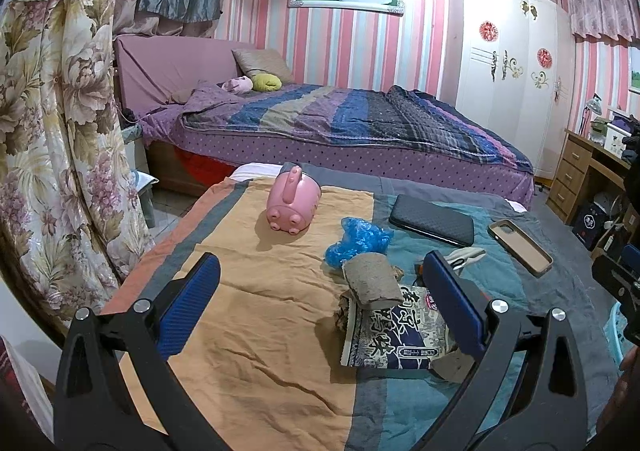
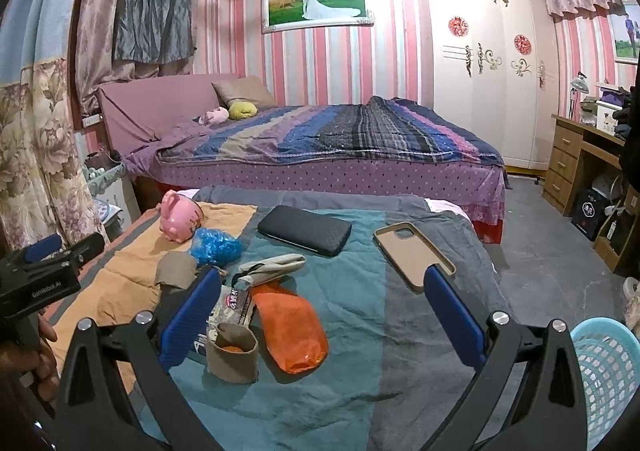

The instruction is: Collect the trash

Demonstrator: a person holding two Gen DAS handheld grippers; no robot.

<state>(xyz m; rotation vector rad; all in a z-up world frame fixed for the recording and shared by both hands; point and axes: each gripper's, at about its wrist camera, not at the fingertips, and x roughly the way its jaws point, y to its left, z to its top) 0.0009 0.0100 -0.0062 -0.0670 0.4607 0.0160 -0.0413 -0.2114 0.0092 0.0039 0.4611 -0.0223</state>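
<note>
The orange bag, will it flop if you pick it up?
Probably yes. The orange bag looks like thin, wrinkled plastic lying flat on the cloth, so it would likely droop and weigh little. Its glossy skin may slip between tool fingers. It should not roll, unlike the cardboard tube touching it.

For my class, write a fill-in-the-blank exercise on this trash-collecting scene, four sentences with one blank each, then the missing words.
1. The piggy bank on the cloth is coloured ____.
2. The crumpled plastic bag beside the piggy bank is ____.
3. The phone case lies with its inside facing ____.
4. The mesh basket near the right gripper is light ____.

Missing words: pink; blue; up; blue
</note>
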